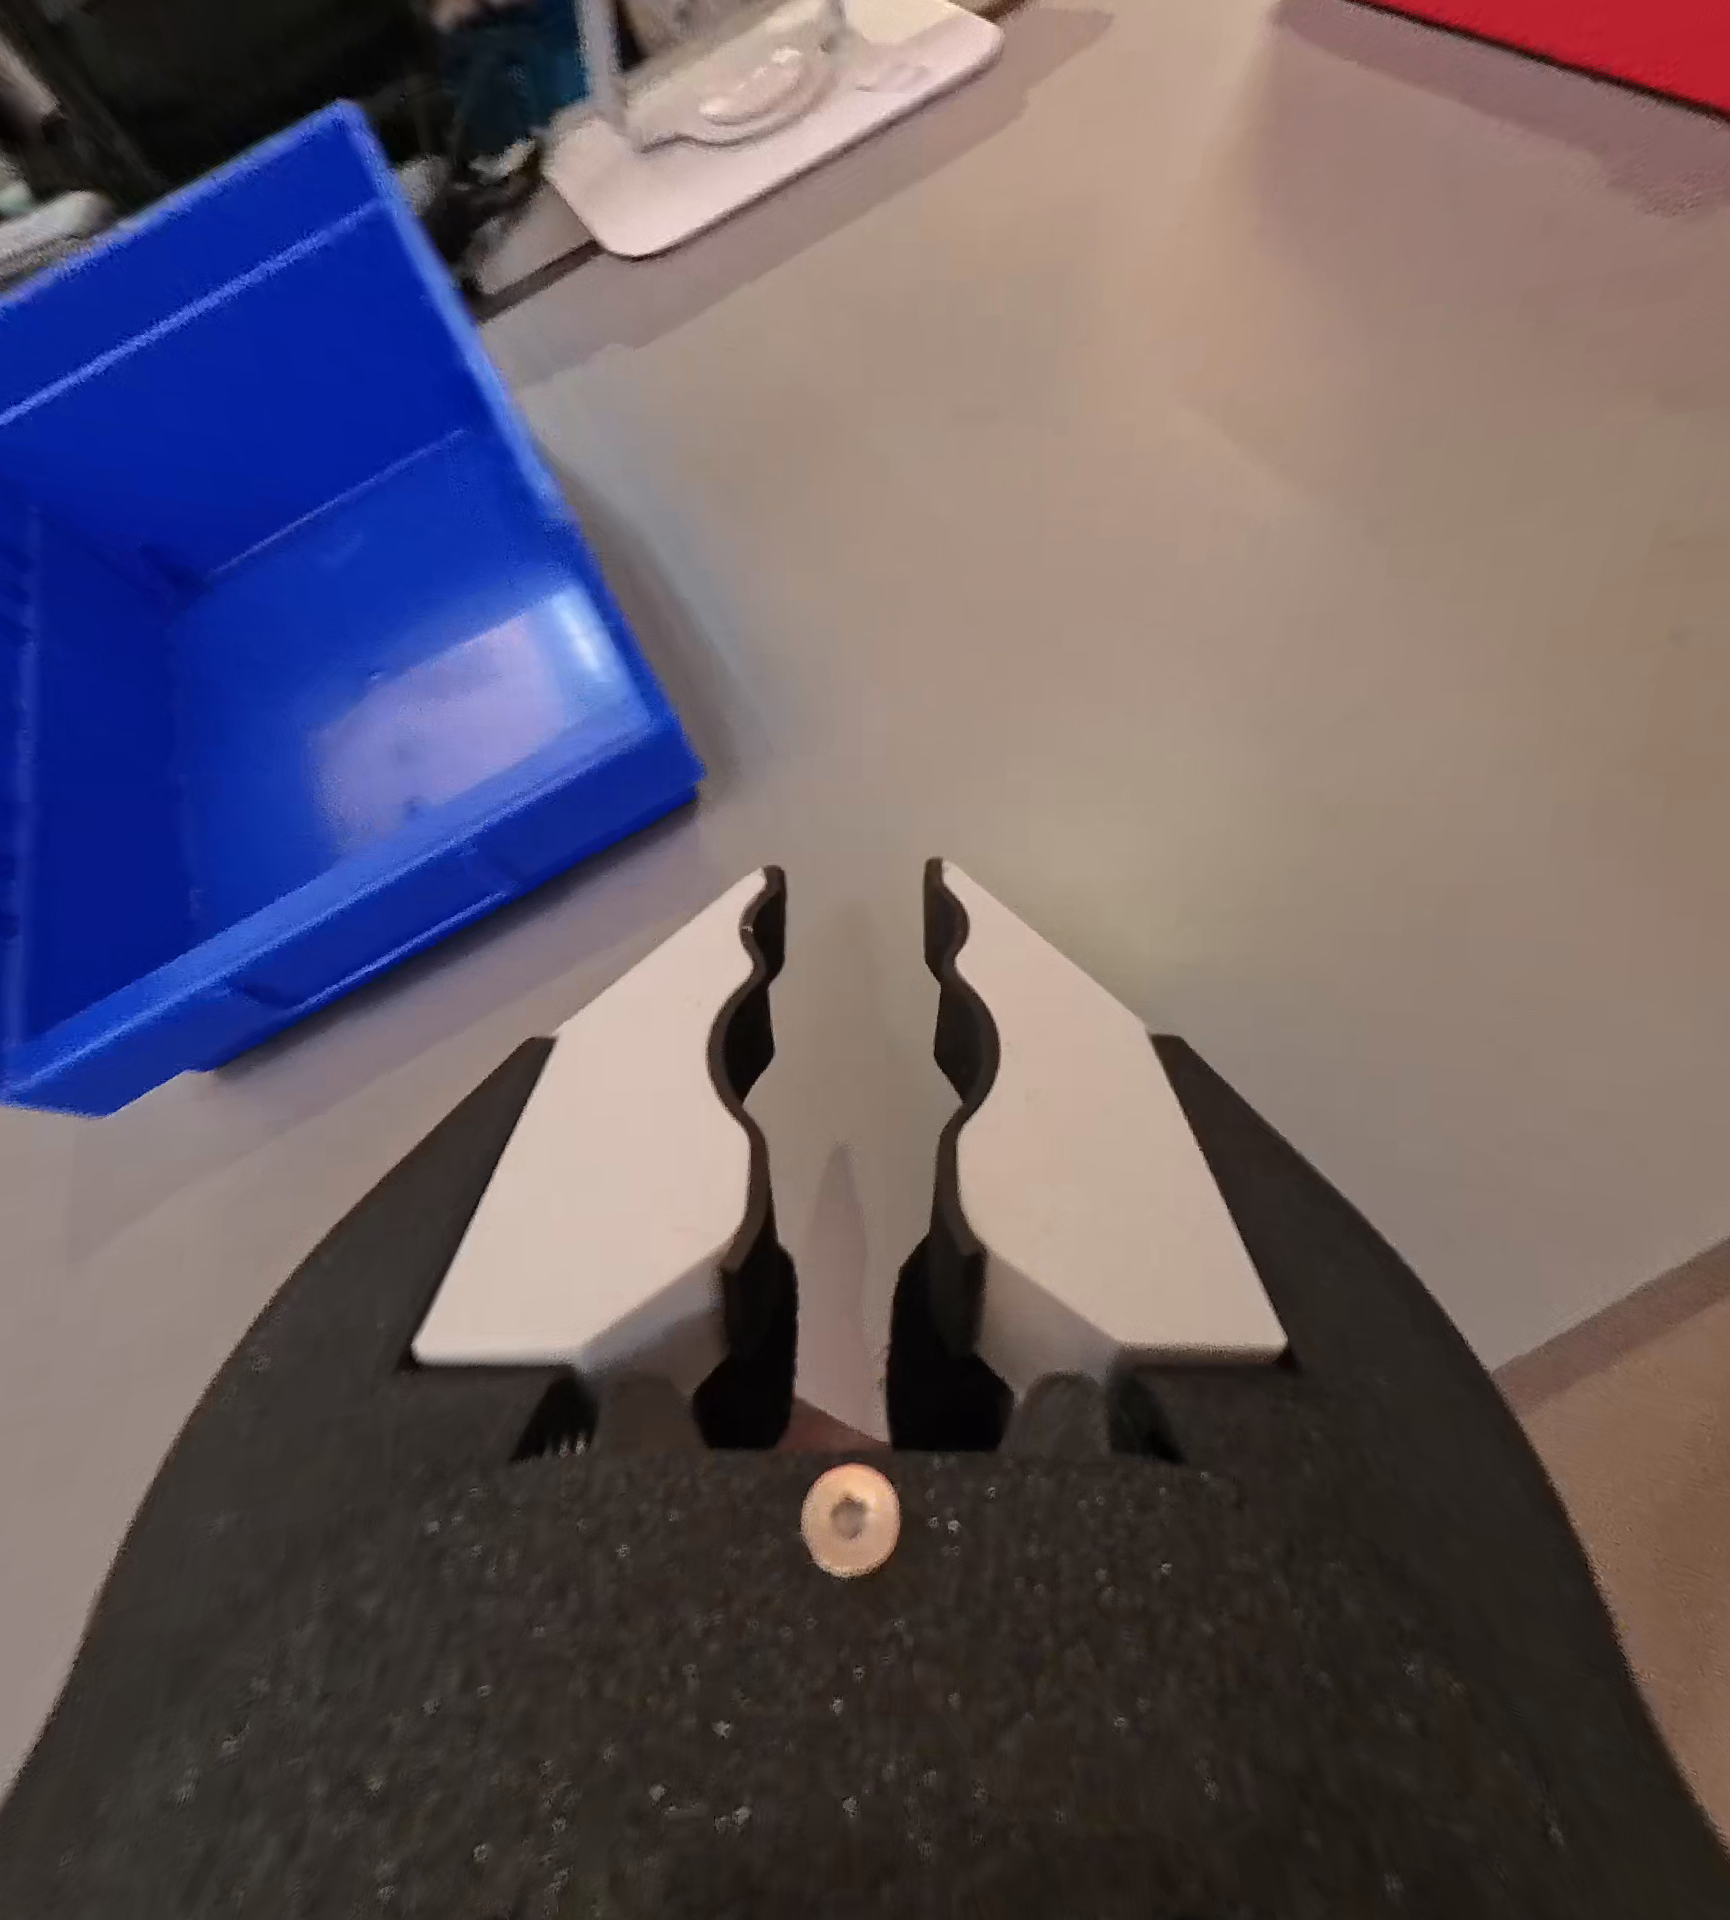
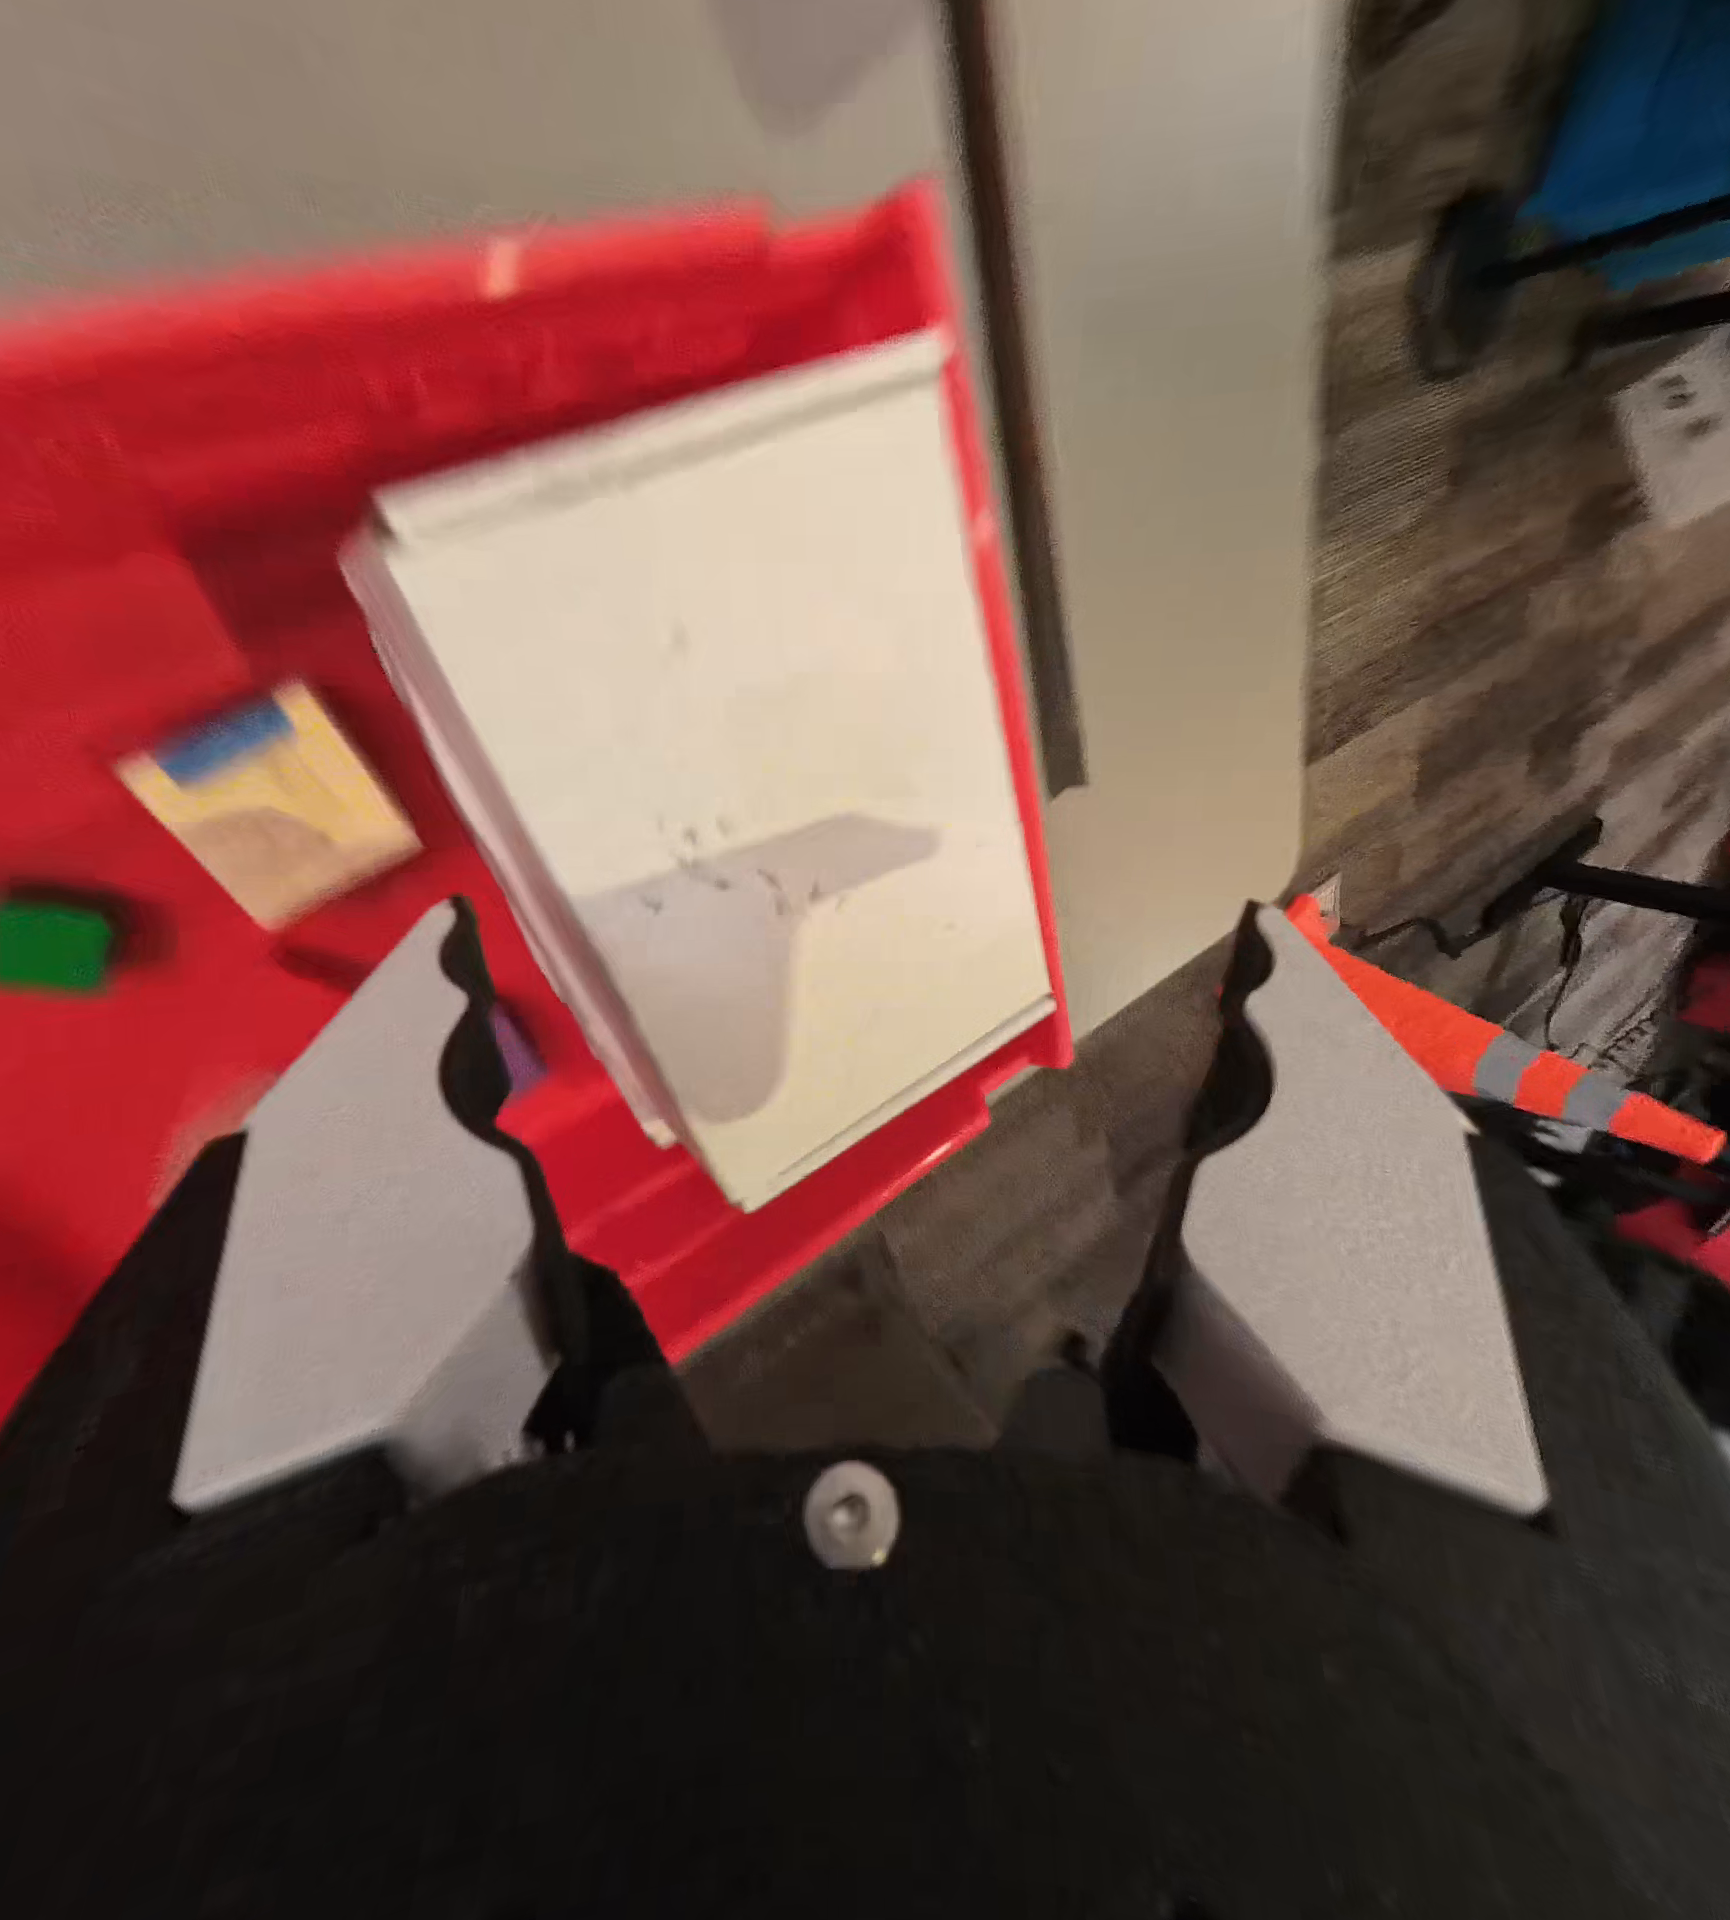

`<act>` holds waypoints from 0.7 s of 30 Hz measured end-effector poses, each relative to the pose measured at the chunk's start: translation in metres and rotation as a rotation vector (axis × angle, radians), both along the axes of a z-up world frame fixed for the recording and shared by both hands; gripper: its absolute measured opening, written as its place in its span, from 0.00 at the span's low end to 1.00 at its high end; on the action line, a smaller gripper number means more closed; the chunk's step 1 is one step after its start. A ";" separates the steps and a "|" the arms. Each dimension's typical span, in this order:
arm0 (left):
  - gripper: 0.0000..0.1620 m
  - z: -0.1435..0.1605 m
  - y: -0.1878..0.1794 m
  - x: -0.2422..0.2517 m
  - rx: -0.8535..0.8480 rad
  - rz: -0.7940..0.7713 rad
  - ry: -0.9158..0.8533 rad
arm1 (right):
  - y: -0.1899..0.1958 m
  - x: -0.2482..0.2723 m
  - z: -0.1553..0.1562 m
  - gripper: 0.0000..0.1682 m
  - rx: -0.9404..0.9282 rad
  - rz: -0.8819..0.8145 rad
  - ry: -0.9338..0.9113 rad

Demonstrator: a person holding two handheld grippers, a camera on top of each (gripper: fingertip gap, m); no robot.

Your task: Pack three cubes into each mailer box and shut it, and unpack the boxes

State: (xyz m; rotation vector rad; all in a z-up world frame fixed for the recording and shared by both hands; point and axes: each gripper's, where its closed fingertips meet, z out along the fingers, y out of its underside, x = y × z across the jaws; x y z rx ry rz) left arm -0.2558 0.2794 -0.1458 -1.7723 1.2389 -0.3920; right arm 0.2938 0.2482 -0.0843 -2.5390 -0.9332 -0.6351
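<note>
Two pairs of tongs show, each empty. Nearest in the right wrist view, the right tongs stand wide apart, gripping nothing, poised above a white mailer box that lies closed and flat in the right-hand end of a red bin. That box sits straight ahead of and below the tongs, between the line of the two fingers, with its long axis running roughly away from the camera and leaning a little to the left; its near corner overhangs the bin's front rim. I judge the right side is the one placed to take it, and that the gap between the fingers would need to span the box's short width. Left of the box, on the bin floor, lie a tan-and-blue block, a green cube farther left, and a purple cube mostly hidden behind the left finger. None of this appears in the left wrist view, bar a red strip at its top right corner. There the left tongs hold nothing, with a narrow gap between them, over a bare grey surface. Ahead and to their left stands a blue bin, which looks empty, a thing the right view does not show. Beyond it lies a pale mat.
</note>
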 end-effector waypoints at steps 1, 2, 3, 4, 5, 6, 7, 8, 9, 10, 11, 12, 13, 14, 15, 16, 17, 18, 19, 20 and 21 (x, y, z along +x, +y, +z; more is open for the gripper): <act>0.15 0.006 0.007 -0.007 0.008 0.033 -0.026 | 0.000 -0.010 0.021 0.80 0.116 -0.047 0.044; 0.16 0.013 0.016 -0.017 0.021 0.073 -0.058 | -0.003 -0.013 0.044 0.77 0.256 -0.123 0.054; 0.16 0.019 0.028 -0.029 0.045 0.128 -0.085 | -0.012 -0.011 0.068 0.73 0.402 -0.234 0.040; 0.16 0.023 0.039 -0.044 0.069 0.179 -0.101 | -0.027 -0.012 0.085 0.69 0.529 -0.354 0.048; 0.15 0.025 0.048 -0.056 0.078 0.206 -0.115 | -0.045 -0.023 0.094 0.64 0.626 -0.448 0.102; 0.15 0.023 0.055 -0.067 0.057 0.227 -0.122 | -0.062 -0.040 0.095 0.63 0.696 -0.521 0.180; 0.15 0.019 0.063 -0.078 0.019 0.261 -0.124 | -0.079 -0.057 0.091 0.63 0.763 -0.592 0.250; 0.17 0.016 0.072 -0.089 -0.010 0.304 -0.136 | -0.096 -0.073 0.085 0.62 0.847 -0.667 0.325; 0.17 0.015 0.079 -0.097 -0.032 0.341 -0.156 | -0.109 -0.094 0.071 0.62 0.916 -0.725 0.440; 0.18 0.013 0.085 -0.103 -0.057 0.369 -0.172 | -0.118 -0.120 0.057 0.62 0.975 -0.731 0.580; 0.20 0.010 0.088 -0.108 -0.083 0.394 -0.179 | -0.130 -0.143 0.043 0.60 1.040 -0.766 0.708; 0.21 0.007 0.090 -0.111 -0.108 0.414 -0.181 | -0.140 -0.162 0.030 0.59 1.089 -0.761 0.795; 0.22 0.005 0.091 -0.112 -0.128 0.426 -0.181 | -0.151 -0.173 0.014 0.55 1.118 -0.791 0.811; 0.22 0.003 0.090 -0.112 -0.145 0.432 -0.181 | -0.161 -0.177 -0.007 0.55 1.102 -0.827 0.770; 0.20 0.002 0.087 -0.109 -0.165 0.427 -0.181 | -0.166 -0.181 -0.023 0.55 1.056 -0.825 0.709; 0.18 0.001 0.083 -0.104 -0.188 0.410 -0.180 | -0.169 -0.178 -0.029 0.56 1.016 -0.805 0.641; 0.18 0.000 0.081 -0.100 -0.201 0.396 -0.181 | -0.173 -0.169 -0.027 0.56 1.008 -0.804 0.556; 0.18 -0.001 0.079 -0.097 -0.207 0.389 -0.177 | -0.176 -0.158 -0.024 0.55 1.020 -0.804 0.487; 0.18 -0.003 0.079 -0.094 -0.208 0.385 -0.168 | -0.176 -0.150 -0.025 0.54 1.021 -0.793 0.449; 0.18 -0.004 0.079 -0.093 -0.204 0.384 -0.157 | -0.176 -0.145 -0.030 0.54 1.003 -0.799 0.433; 0.18 -0.005 0.079 -0.093 -0.195 0.387 -0.145 | -0.176 -0.142 -0.037 0.54 0.986 -0.812 0.442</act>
